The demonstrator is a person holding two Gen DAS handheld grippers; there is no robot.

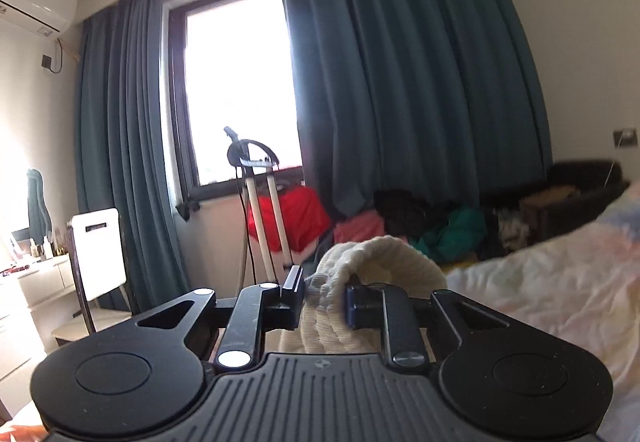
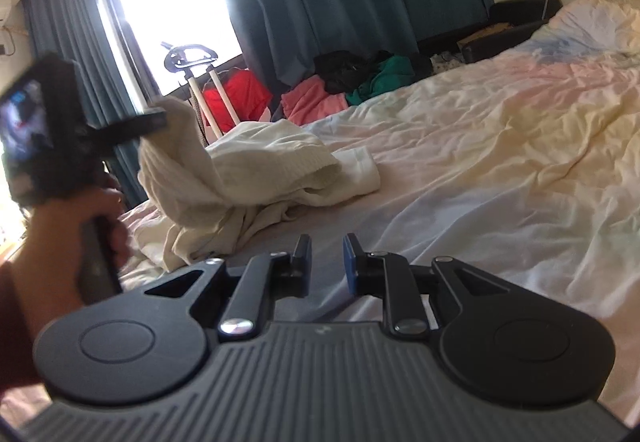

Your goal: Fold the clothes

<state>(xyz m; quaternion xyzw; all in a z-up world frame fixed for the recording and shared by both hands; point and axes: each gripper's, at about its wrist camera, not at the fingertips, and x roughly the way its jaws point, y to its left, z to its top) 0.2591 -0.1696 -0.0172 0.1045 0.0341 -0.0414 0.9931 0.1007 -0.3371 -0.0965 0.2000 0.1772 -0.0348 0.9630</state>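
A cream knitted garment lies crumpled on the bed's left part, one end lifted. My left gripper is shut on that knitted cloth, which bulges up between and above its fingers. In the right wrist view the left gripper holds the garment's raised end above the bed, gripped by a hand. My right gripper is open and empty, low over the bed sheet, to the right of and nearer than the garment.
The bed has a rumpled pastel sheet. Beyond it lie red, pink, black and green clothes under teal curtains. A white stand is by the window. A white chair and desk are at left.
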